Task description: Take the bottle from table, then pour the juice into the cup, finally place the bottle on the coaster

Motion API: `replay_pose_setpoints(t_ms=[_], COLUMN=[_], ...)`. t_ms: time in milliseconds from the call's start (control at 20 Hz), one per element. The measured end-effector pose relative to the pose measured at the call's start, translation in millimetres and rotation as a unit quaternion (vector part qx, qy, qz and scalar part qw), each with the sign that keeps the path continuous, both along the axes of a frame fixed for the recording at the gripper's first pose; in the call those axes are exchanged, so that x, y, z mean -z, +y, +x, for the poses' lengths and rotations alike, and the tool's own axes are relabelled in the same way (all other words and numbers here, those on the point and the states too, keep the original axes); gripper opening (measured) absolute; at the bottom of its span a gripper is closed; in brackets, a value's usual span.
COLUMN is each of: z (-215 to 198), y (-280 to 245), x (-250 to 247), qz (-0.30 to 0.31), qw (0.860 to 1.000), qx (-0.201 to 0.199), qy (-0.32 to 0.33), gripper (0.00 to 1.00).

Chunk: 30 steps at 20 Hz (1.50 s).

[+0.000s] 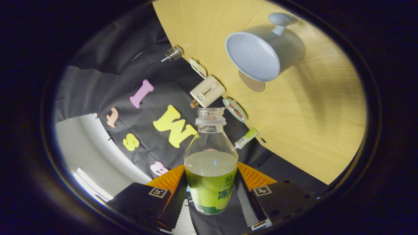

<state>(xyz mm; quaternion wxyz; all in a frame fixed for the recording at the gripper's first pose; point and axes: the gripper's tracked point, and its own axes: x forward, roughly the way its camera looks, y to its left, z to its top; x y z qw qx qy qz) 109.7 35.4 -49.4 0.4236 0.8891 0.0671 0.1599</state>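
Hand-held gripper [210, 195] is clamping both fingers on the labelled lower body of the bottle [211, 163], lifted and tipping toward the cup [261, 52] on the table [310, 114]; uncapped, half-full, probably slippery, so a low firm hold is suiting it

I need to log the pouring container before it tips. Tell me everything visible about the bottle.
The bottle is clear, glass-like, with a rounded shoulder narrowing to a ribbed, threaded neck whose mouth is open, no cap on it. A green and yellow label wraps its lower body. Pale yellowish juice fills it to about the shoulder. It is lifted off the table, clamped between both fingers of the tool, which press on its labelled sides. Its mouth points toward the cream toaster-like box beyond.
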Motion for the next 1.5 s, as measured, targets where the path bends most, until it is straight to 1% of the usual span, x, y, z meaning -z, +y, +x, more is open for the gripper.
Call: replay_pose_setpoints(t_ms=[200,450,650,750,850,900,1000,1050,1200,1350,1400,1500], z=[-1,-9,-14,-14,-13,-13,-16,-16,-16,-14,-13,-7], y=[4,-1,-7,-8,-8,-9,-18,-20,-18,-15,-13,-6], x=[18,14,3,-6,-13,-14,-26,-36,-53,-60,-61,-58], qz=[-0.022,-0.016,-0.028,-0.069,-0.147,-0.189,-0.253,-0.285,-0.373,-0.461,-0.491,-0.554], qw=[1.000,1.000,0.999,0.997,0.988,0.980,0.962,0.951,0.915,0.870,0.852,0.811], qx=[0.002,0.007,0.022,0.036,0.054,0.063,0.099,0.117,0.152,0.173,0.177,0.183], qy=[0.017,0.009,0.008,0.008,0.003,0.006,-0.001,-0.010,-0.025,-0.030,-0.032,-0.040], gripper=[0.79,0.79,0.79,0.79,0.79,0.79,0.79,0.79,0.79,0.79,0.79,0.80])
